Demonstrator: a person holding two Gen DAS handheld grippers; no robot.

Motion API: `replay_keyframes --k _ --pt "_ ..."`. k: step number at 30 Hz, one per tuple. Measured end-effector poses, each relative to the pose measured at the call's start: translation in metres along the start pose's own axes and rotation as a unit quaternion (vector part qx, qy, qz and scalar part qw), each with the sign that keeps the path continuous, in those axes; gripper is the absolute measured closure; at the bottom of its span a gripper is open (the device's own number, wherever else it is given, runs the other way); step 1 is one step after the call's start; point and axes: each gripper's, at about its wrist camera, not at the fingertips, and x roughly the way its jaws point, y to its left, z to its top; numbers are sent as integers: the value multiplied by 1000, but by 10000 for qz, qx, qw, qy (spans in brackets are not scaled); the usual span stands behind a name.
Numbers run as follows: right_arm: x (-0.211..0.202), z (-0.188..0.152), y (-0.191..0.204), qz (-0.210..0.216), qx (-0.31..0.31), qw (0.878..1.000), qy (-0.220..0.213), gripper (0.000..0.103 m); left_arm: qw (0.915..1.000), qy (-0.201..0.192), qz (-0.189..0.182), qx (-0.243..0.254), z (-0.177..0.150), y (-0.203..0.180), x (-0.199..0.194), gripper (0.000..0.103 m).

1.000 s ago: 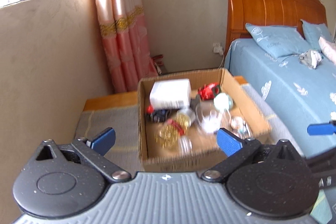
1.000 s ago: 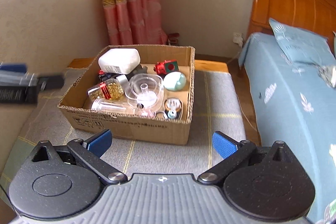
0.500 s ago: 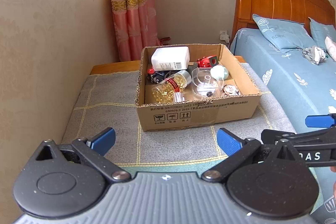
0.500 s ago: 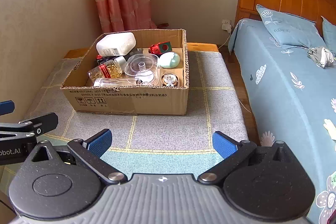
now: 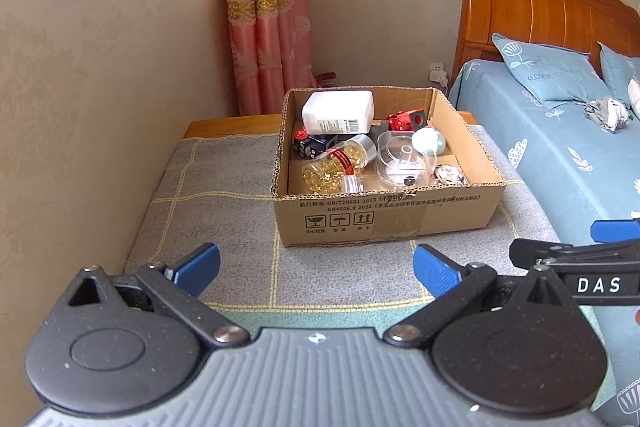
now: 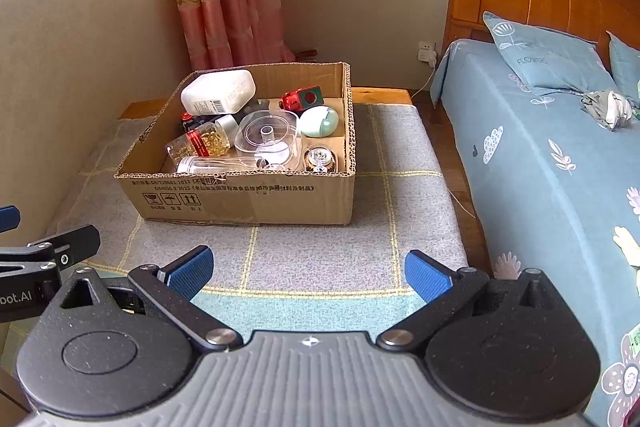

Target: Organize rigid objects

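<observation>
Cardboard box (image 5: pixel 384 223) sits on the grey checked mat (image 5: pixel 224 195) between the wall and the blue bed (image 6: pixel 552 163), packed with rigid odds and ends. Left gripper (image 5: pixel 316 269) hovers near the mat's front edge, jaws spread wide, nothing between them; right gripper (image 6: pixel 308 273) is likewise wide apart and empty, well short of the box. From the left view, the white bottle (image 5: pixel 338 113) lies at the back, the jar of golden capsules (image 5: pixel 336 167) in front. The right view adds what the left half hides: a clear tube (image 6: pixel 218 163) lying along the front wall, plus the mint egg-shaped case (image 6: pixel 318 121) and red cube (image 6: pixel 302 99).
</observation>
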Motion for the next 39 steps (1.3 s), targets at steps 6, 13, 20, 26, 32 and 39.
replay_keyframes --k 6,13,20,26,32,39 --pt "-1 0 0 8 -22 10000 -15 0 10000 10 53 32 0 -2 -2 1" --pt "-2 -1 0 21 -21 10000 -37 0 9999 -1 93 38 1 -2 -5 1" --pt "-3 -1 0 33 -35 10000 -57 0 9999 -17 114 48 1 -4 -7 1" --pt "-3 -1 -1 30 -46 10000 -53 0 9999 -5 122 58 1 -6 -7 1" --pt "-3 -2 0 38 -57 10000 -53 0 9999 6 139 57 1 -6 -6 1" --pt "-4 -2 1 42 -64 10000 -60 0 9999 0 145 63 1 -6 -7 1"
